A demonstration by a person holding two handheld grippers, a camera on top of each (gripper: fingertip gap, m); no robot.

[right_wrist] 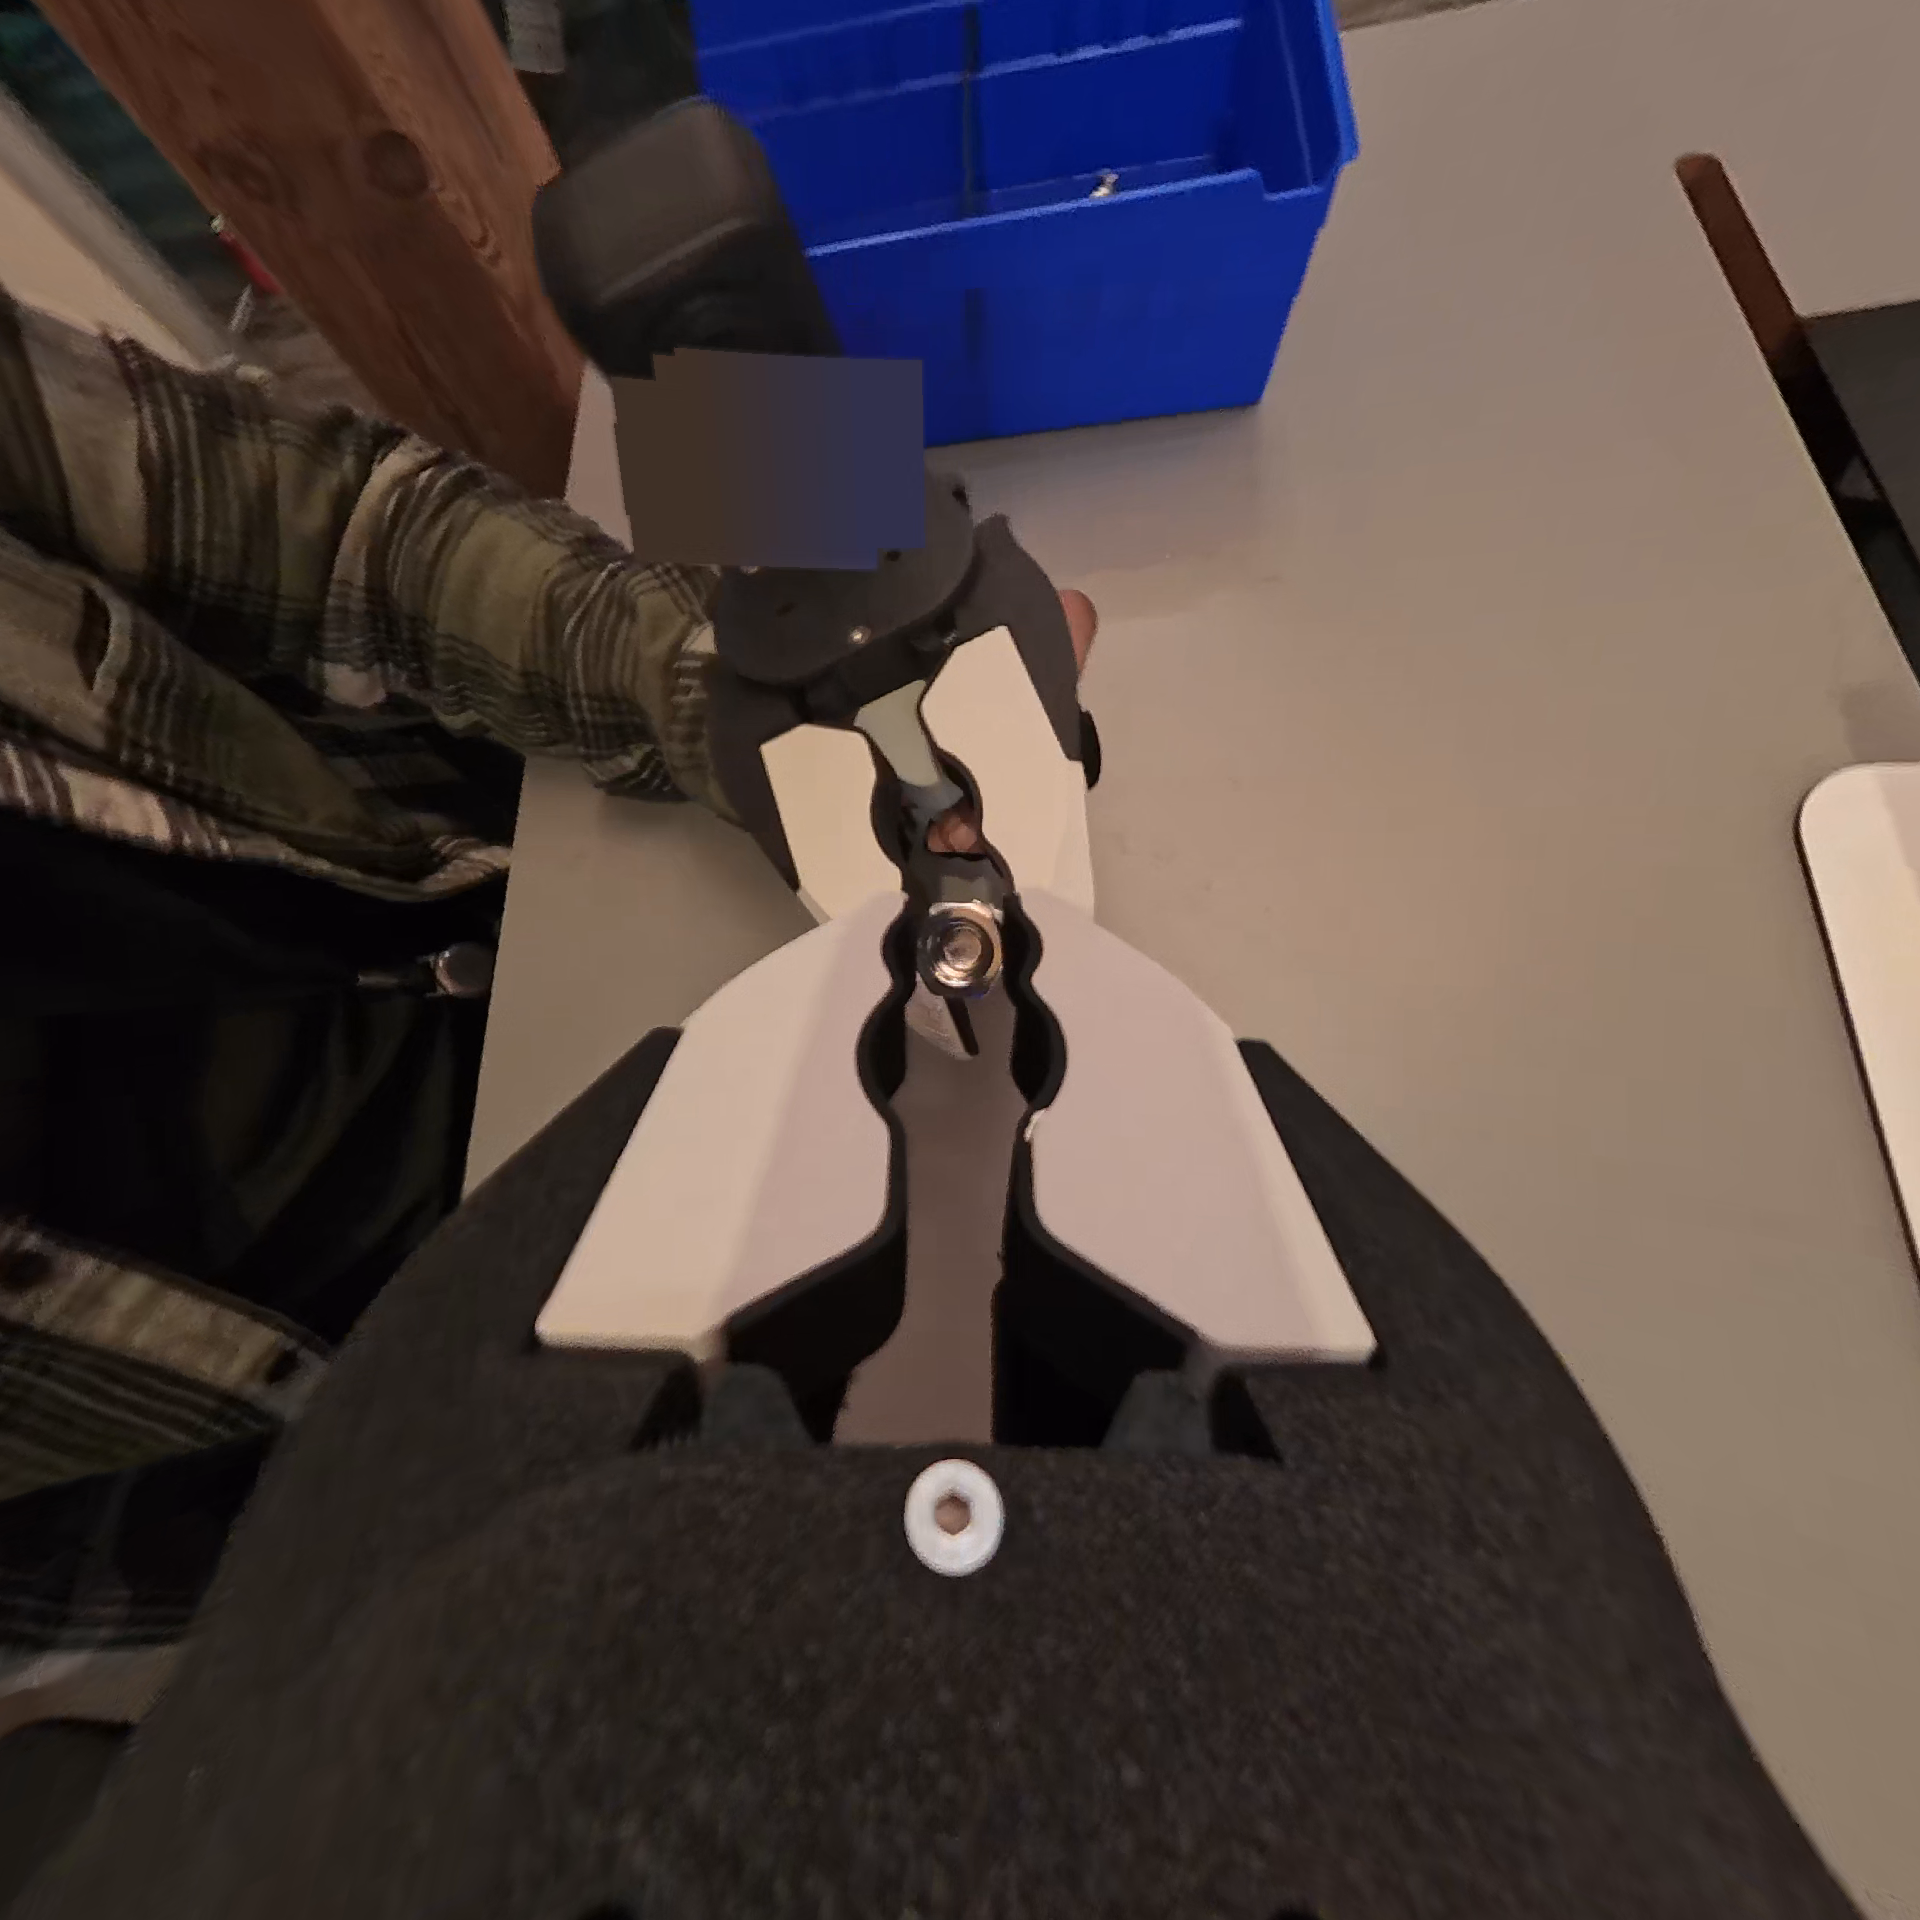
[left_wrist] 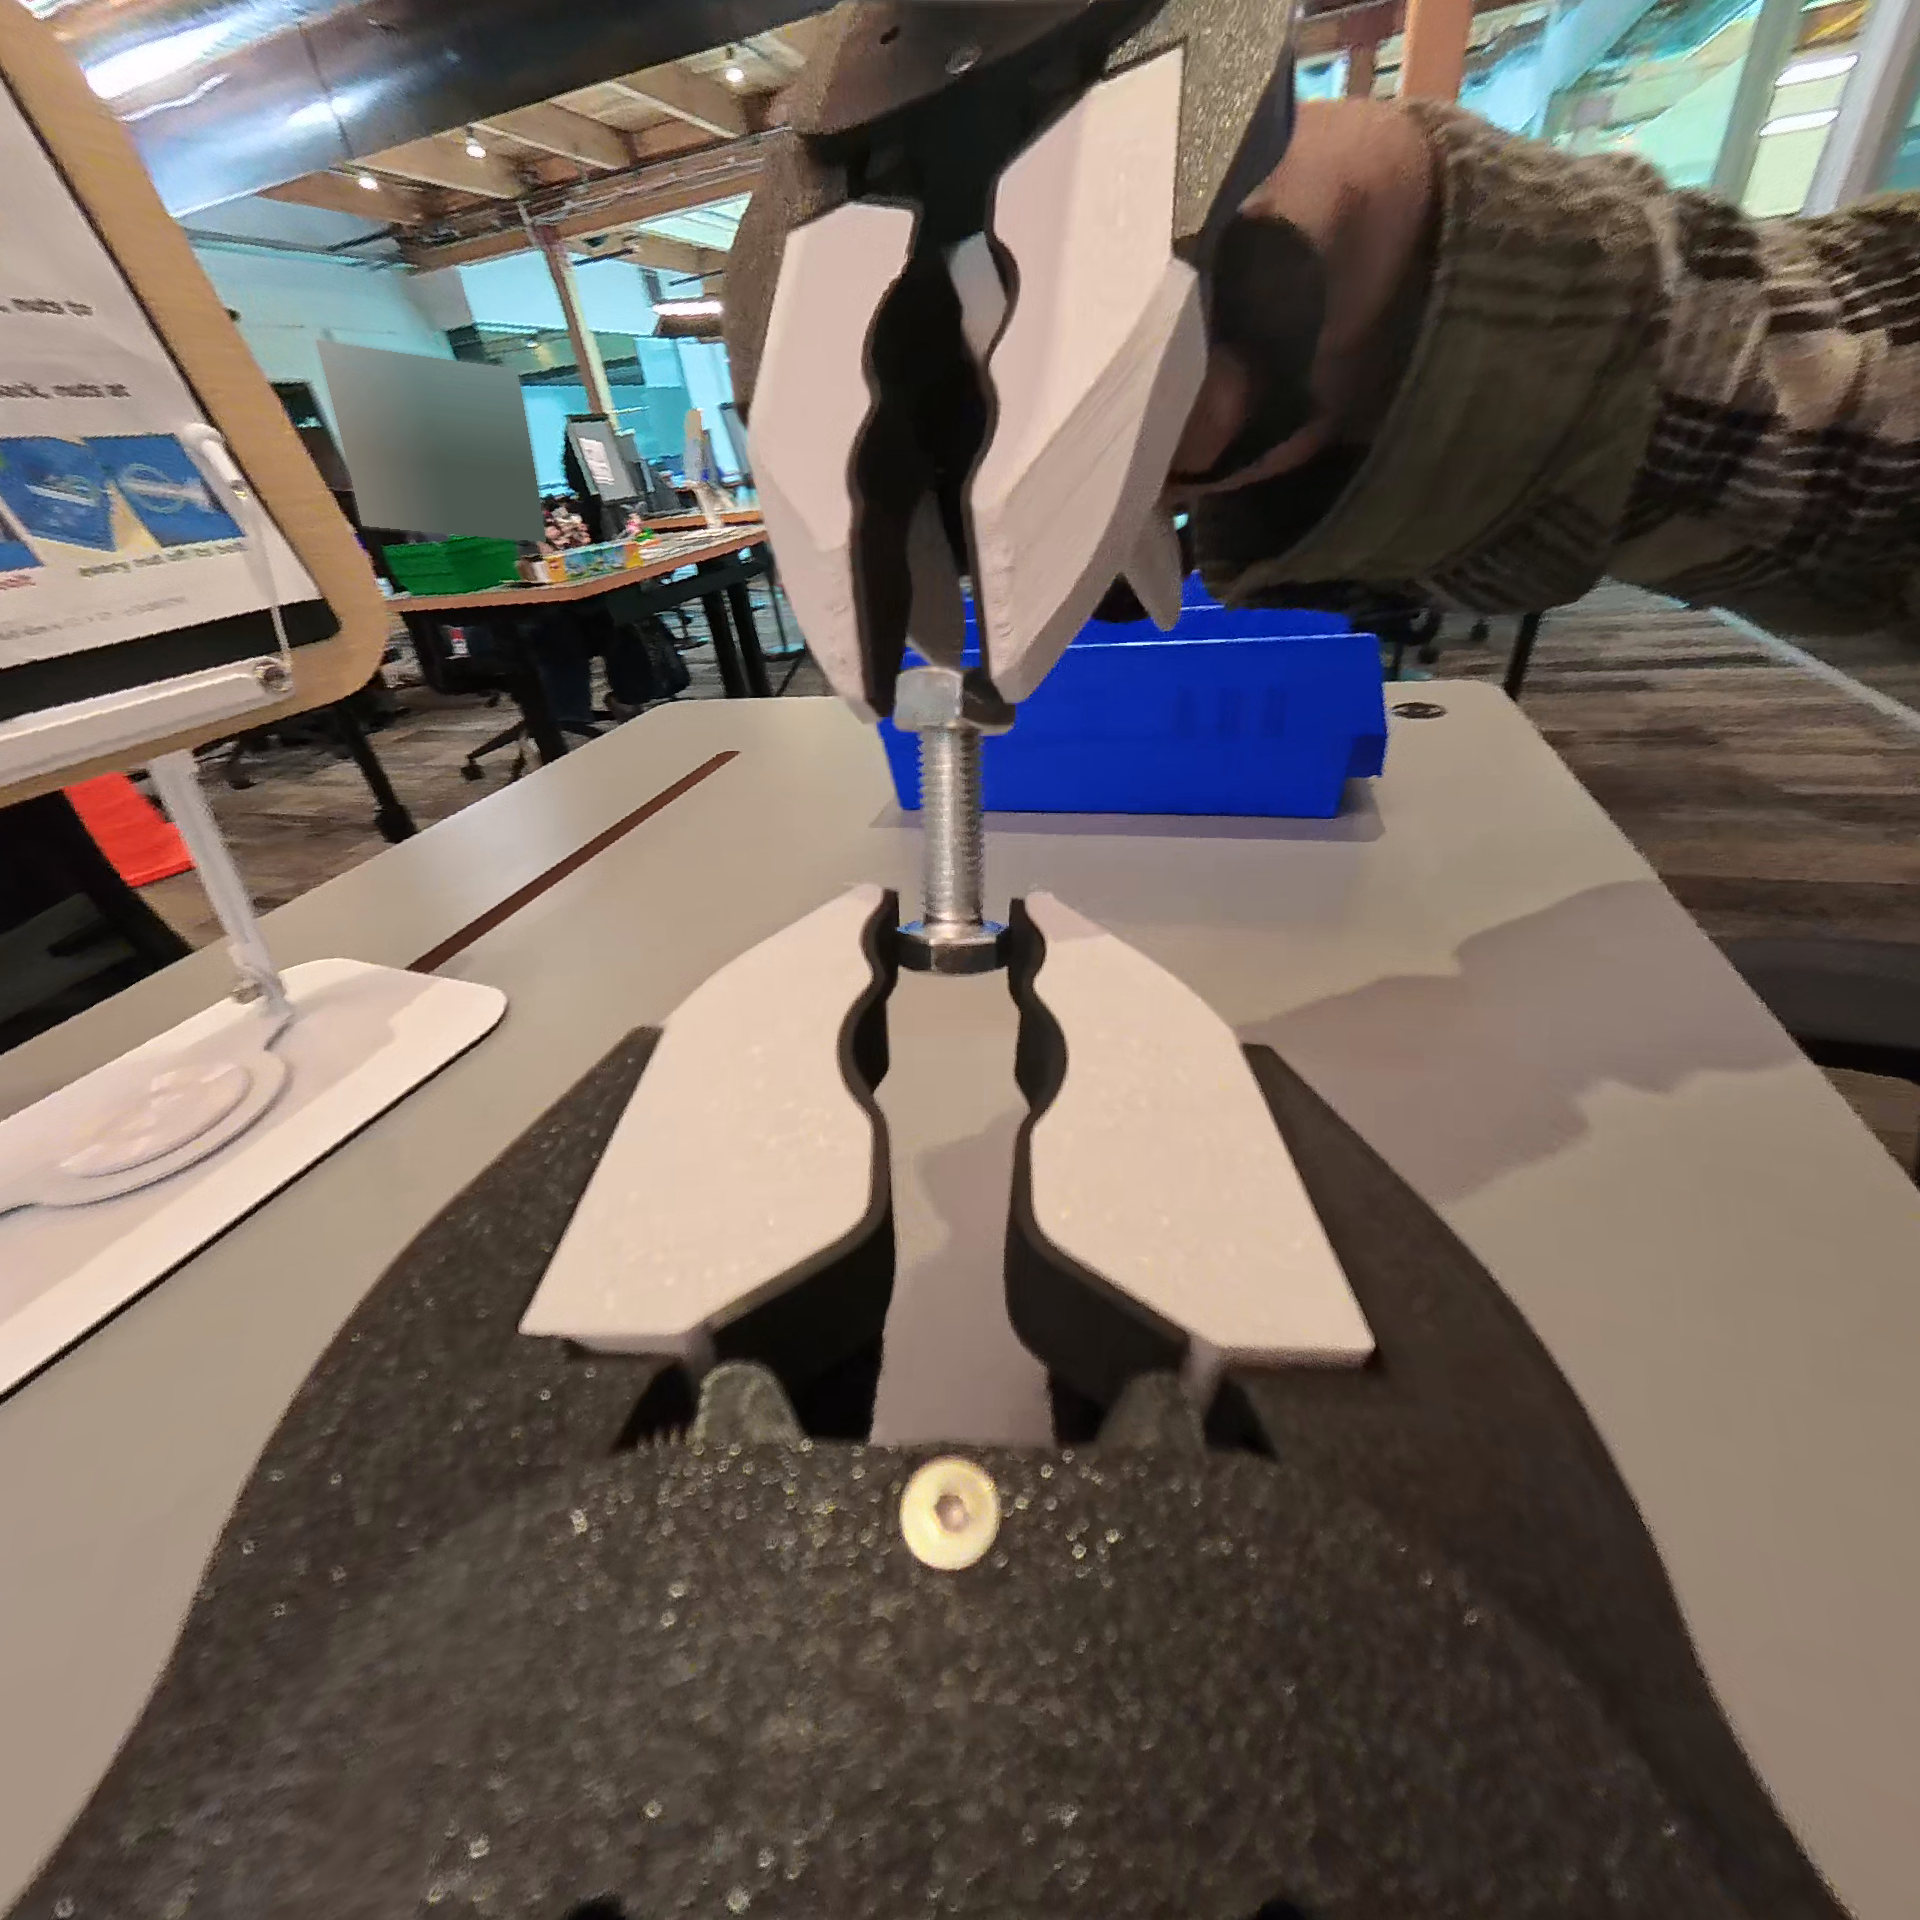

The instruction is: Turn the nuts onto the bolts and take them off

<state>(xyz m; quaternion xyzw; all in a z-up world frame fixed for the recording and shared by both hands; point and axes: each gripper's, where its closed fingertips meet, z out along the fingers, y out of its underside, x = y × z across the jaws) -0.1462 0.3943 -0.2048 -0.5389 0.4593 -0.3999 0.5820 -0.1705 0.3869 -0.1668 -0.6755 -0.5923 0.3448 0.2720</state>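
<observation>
**Two grippers on one bolt, nut at the top**

At the left edge of the left wrist view a sign stand (left_wrist: pixel 156 436) rests on the grey bench (left_wrist: pixel 1455 1039). In the centre, the left gripper (left_wrist: pixel 951 951) is clamped on the head of an upright bolt (left_wrist: pixel 951 831). Above it, the right gripper (left_wrist: pixel 930 707) comes down from the top of the frame, clenched on the nut (left_wrist: pixel 928 698) at the bolt's upper end. Behind and to the right sits a blue bin (left_wrist: pixel 1195 727), with a plaid sleeve (left_wrist: pixel 1662 416) in the upper right
</observation>
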